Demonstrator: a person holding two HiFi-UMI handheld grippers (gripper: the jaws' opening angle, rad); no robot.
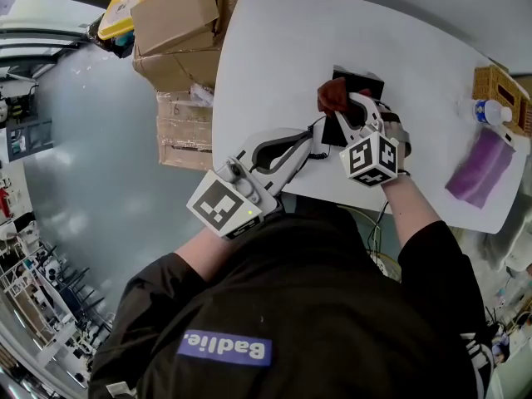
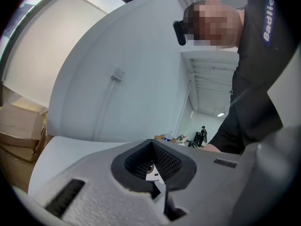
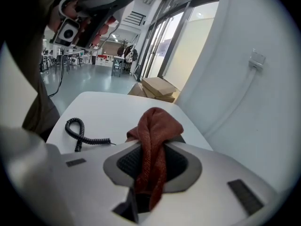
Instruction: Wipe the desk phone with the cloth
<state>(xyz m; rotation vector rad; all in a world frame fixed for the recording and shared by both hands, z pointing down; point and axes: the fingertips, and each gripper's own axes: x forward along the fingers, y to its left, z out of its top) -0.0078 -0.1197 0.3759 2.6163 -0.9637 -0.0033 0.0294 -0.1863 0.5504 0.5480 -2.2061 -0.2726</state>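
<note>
Your left gripper point(image 1: 293, 146) is nearest, over the near edge of the white table point(image 1: 274, 48), with its jaws pressed together. A small white bit shows in the hollow of the pads, too small to identify. Just right of it, your right gripper point(image 1: 353, 108) pinches the red cloth point(image 1: 335, 96), which bunches up past the jaw tips and hangs down between them. That cloth sits at the near left side of the black desk phone point(image 1: 366, 81), which stands near the middle of the table, partly under the gripper. A coiled cord point(image 3: 79, 132) lies on the table to the phone's left. Cardboard boxes point(image 1: 177, 32) are stacked off the far left edge. At the right end lie a purple cloth point(image 1: 480, 169), a bottle point(image 1: 490, 110) and a wicker basket point(image 1: 496, 86).
</note>
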